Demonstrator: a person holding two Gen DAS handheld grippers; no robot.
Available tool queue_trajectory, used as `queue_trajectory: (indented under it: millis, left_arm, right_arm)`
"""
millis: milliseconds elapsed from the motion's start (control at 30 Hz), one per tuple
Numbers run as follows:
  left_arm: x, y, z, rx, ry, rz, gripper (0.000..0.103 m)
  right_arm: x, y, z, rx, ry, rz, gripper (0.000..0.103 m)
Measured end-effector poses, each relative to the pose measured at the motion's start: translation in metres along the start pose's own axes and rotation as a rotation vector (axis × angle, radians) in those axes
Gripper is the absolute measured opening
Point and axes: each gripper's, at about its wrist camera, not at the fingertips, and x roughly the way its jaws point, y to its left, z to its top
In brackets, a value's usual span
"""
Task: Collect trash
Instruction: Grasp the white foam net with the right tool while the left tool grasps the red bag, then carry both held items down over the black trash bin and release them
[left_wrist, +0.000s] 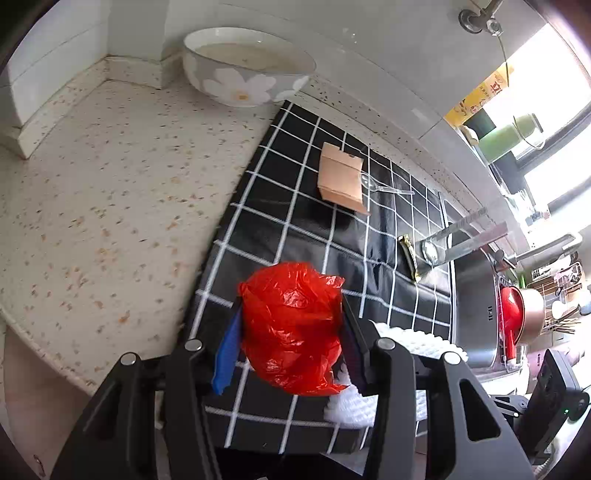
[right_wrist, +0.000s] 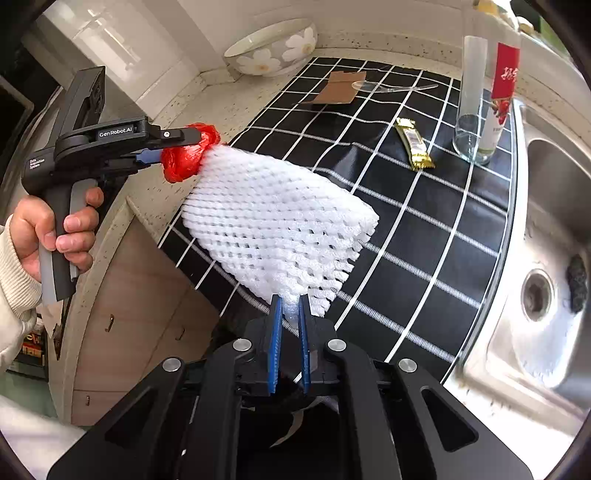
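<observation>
bowl (left_wrist: 243, 70) empty; sink (right_wrist: 546, 206) holds dark scrubber (right_wrist: 577, 282).

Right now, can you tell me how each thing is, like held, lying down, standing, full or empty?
Left gripper: shut on the red plastic bag.
Red plastic bag: crumpled, held.
Right gripper: shut on the white foam net.
White foam net: held in the air.
Flower bowl: upright, full of pale liquid.
Cardboard piece: lying flat.
Clear plastic spoon: lying down.
Gold wrapper: lying flat.
Glass bottle: standing, looks empty.
</observation>
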Motion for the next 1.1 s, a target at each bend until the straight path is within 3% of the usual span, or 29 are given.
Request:
queue_trajectory:
  millis: [600,1100]
  left_arm:
    - [-0.067,0.052,-0.087,-0.021,-0.007,-0.011,0.048]
    - [-0.085,0.089,-0.151,-0.005,0.046,-0.034,0.048]
  right_arm:
    - [0.003,0.074,-0.053,-0.019,0.005,-0.014,0.006]
    - [0.029,0.123,-0.094,-0.022,0.052,-0.029,0.006]
